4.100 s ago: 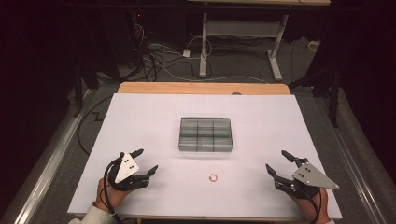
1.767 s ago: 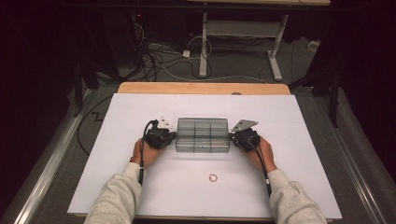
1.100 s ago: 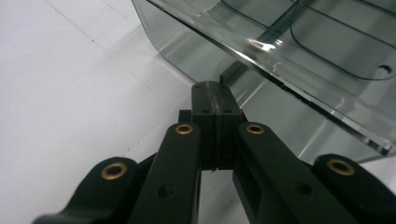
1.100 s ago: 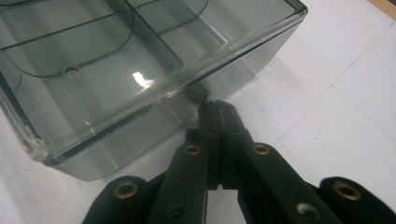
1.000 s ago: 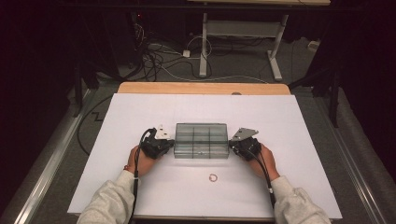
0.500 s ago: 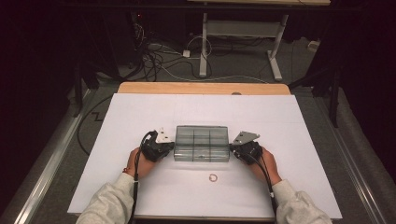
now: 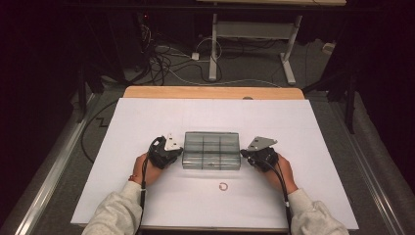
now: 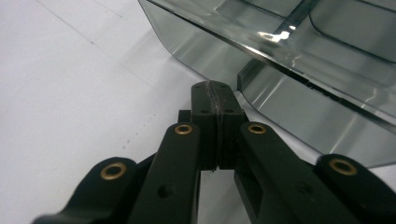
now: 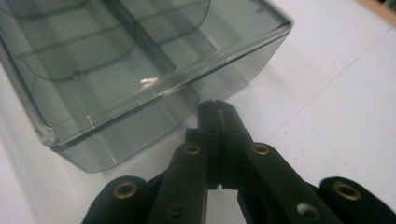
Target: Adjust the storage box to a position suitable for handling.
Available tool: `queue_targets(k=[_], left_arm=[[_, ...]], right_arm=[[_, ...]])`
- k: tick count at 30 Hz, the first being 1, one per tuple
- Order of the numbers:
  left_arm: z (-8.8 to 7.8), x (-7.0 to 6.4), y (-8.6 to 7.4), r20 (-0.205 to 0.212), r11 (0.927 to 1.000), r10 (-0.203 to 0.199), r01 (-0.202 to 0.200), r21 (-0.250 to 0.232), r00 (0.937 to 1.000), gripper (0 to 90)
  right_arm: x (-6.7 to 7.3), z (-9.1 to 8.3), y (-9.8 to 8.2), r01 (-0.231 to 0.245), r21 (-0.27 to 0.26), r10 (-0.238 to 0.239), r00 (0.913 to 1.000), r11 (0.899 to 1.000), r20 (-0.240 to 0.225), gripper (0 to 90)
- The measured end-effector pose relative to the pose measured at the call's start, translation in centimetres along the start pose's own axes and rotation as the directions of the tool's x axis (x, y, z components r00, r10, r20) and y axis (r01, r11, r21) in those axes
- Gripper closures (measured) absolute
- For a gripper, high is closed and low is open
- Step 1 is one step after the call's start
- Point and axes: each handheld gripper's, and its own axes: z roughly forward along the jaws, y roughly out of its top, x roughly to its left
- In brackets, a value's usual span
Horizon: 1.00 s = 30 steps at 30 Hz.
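A smoky clear plastic organiser box (image 7: 212, 150) with several compartments lies in the middle of the white table sheet (image 7: 147, 117). My left gripper (image 7: 179, 153) is shut with nothing in it, its tip at the box's left end. In the left gripper view the closed jaws point at the box wall (image 8: 289, 93), and whether they touch it I cannot tell. My right gripper (image 7: 244, 153) is shut and empty too, at the box's right end; in the right gripper view its tip (image 9: 217, 108) sits just below the box's corner (image 9: 154, 116). A small ring (image 7: 223, 186) lies in front of the box.
The white sheet covers a wooden table whose far edge (image 7: 210, 92) shows at the back. Beyond it are cables (image 7: 166, 58) on the floor and the legs of a white desk frame (image 7: 254, 44). A person's sleeved forearms come in from the bottom edge.
Both grippers and the box between them have slid toward the near edge of the table over the last second. The ring has stayed where it was, so the box now lies closer to it.
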Motion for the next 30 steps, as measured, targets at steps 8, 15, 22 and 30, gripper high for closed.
queue_targets(k=[8, 15, 22, 30], left_arm=[[-2.4, 0.3, 0.0, -0.044, 0.9950, 0.024, -0.028, -0.096, 0.9987, 80.1], [-4.4, 0.1, 0.3, -0.080, 0.9852, 0.047, -0.060, -0.160, 0.9956, 65.9], [-5.6, -0.1, 0.2, -0.101, 0.9780, 0.051, -0.070, -0.196, 0.9936, 49.9], [-6.6, -0.3, -0.6, -0.118, 0.9668, 0.027, -0.056, -0.249, 0.9926, 28.3]], right_arm=[[-0.7, -2.8, 0.2, 0.003, -0.128, 0.003, 0.9990, 0.992, 0.044, 87.0], [-0.8, -5.1, 0.2, 0.011, -0.209, 0.005, 0.9970, 0.978, 0.077, 79.2], [-0.7, -6.5, 0.0, 0.014, -0.258, 0.012, 0.9948, 0.966, 0.101, 68.9], [-0.3, -8.3, -0.7, 0.007, -0.304, 0.038, 0.9893, 0.953, 0.141, 48.0]])
